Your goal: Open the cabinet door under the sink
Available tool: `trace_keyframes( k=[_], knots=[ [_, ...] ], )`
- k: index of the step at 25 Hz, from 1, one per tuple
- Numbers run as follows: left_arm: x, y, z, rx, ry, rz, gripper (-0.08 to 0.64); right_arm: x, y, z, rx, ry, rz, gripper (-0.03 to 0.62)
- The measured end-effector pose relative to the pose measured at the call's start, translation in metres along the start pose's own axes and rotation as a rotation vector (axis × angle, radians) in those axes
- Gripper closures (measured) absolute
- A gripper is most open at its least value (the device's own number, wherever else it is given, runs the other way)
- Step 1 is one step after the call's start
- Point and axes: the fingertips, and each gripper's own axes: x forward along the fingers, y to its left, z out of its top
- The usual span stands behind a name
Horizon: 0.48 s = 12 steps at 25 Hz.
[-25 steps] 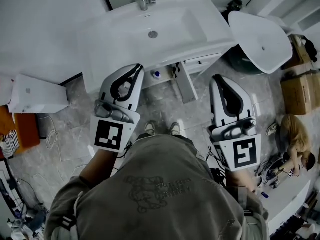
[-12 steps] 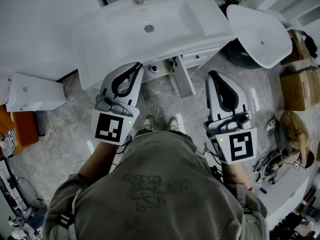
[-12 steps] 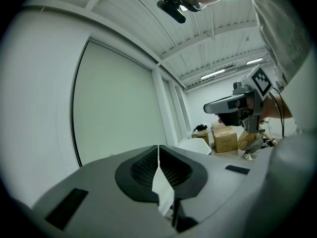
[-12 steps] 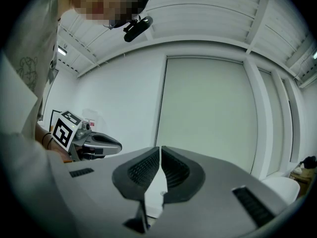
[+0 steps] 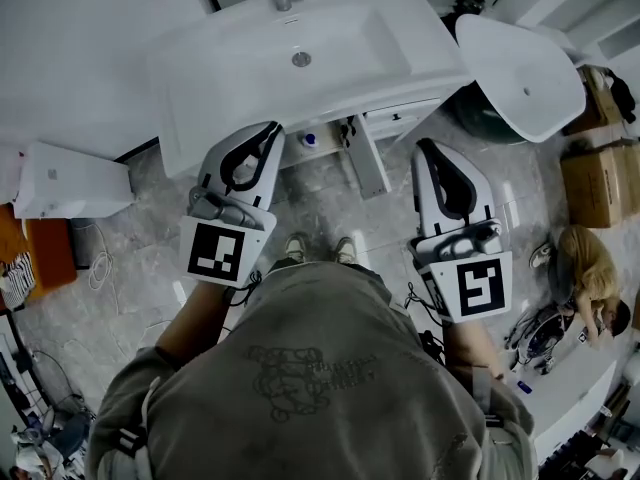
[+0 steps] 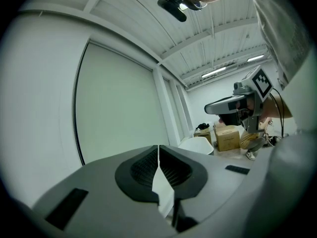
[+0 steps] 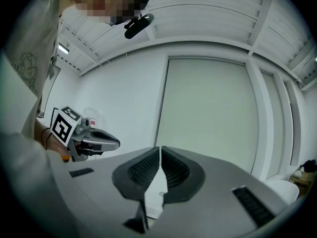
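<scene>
We hold both grippers out in front of the white rectangular ceramic sink [image 5: 250,63]. The grey-and-white left gripper [image 5: 267,135] has its fingers pressed together on nothing. The matching right gripper [image 5: 427,153] is closed and empty too. The narrow white cabinet door [image 5: 368,160] under the basin stands swung out toward us, between the two grippers and apart from both.

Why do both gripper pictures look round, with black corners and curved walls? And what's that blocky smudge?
Left gripper view: the wide-angle lens bows the ceiling and blackens the corners. Right gripper view: same bending; the mosaic was added afterwards to hide a face. Head view: evenly lit, sharp.
</scene>
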Motion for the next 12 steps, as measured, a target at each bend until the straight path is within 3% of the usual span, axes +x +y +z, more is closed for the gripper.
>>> trace_keyframes(
  k=[12],
  knots=[
    [0.0, -0.001, 0.015, 0.02, -0.008, 0.009, 0.537, -0.003, -0.007, 0.007, -0.01, 0.004, -0.004, 0.558]
  ],
)
